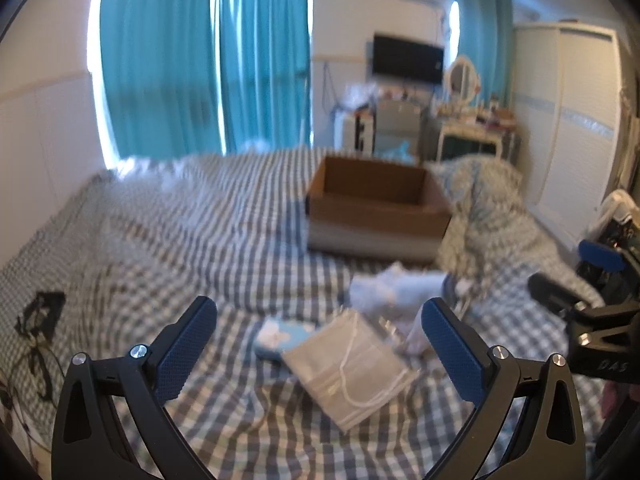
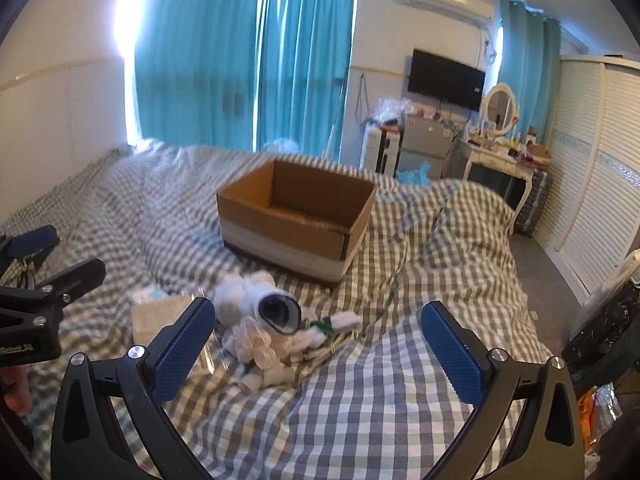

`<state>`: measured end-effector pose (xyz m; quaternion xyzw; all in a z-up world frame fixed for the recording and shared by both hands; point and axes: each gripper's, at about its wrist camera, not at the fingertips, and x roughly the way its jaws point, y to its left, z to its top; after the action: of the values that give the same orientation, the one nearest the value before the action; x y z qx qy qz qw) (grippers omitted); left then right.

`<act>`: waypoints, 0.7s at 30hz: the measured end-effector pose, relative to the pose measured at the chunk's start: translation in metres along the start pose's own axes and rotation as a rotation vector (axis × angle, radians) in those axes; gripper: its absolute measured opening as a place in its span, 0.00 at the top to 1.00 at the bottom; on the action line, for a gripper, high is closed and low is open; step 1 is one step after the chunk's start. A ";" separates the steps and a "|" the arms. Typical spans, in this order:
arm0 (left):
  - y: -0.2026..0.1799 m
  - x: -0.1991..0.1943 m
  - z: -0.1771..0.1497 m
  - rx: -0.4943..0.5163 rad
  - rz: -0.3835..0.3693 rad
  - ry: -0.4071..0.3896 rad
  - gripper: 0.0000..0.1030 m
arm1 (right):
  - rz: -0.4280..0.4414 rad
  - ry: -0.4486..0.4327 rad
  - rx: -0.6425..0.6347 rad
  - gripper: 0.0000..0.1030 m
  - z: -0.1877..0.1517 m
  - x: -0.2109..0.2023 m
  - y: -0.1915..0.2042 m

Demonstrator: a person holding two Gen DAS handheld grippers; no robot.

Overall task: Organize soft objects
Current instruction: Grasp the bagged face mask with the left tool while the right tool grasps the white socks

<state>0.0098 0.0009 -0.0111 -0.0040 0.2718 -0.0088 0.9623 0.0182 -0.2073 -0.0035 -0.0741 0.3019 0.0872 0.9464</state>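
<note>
An open, empty-looking cardboard box [image 1: 376, 204] [image 2: 296, 220] stands on the checked bed. In front of it lies a pile of soft things: a white plush astronaut with a dark visor [image 2: 276, 312] [image 1: 396, 288], white knitted flowers with green stems [image 2: 332, 328], a pack of face masks [image 1: 352, 364] [image 2: 156, 316] and a pale blue tissue pack [image 1: 280, 336] [image 2: 146, 292]. My left gripper [image 1: 320, 352] is open and empty, hovering over the mask pack. My right gripper [image 2: 318, 350] is open and empty, just short of the astronaut and flowers.
The checked bed sheet [image 2: 360, 400] is rumpled, with a bunched quilt [image 1: 488, 216] right of the box. A black cable and charger [image 1: 40, 316] lie at the bed's left. A wardrobe [image 2: 600, 168], dressing table [image 2: 500, 152] and floor strip [image 2: 540, 264] are to the right.
</note>
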 end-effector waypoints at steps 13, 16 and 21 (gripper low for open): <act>0.001 0.098 -0.056 -0.080 -0.038 0.350 0.13 | 0.044 0.159 -0.013 0.00 -0.023 0.062 0.005; 0.002 0.112 -0.065 -0.106 -0.038 0.394 0.60 | 0.045 0.181 -0.015 0.00 -0.025 0.071 0.006; -0.005 0.108 -0.068 -0.061 -0.085 0.391 0.84 | 0.041 0.219 -0.020 0.00 -0.026 0.085 0.007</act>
<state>0.0662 -0.0065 -0.1253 -0.0428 0.4533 -0.0418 0.8894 0.0706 -0.1949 -0.0748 -0.0867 0.4040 0.1008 0.9050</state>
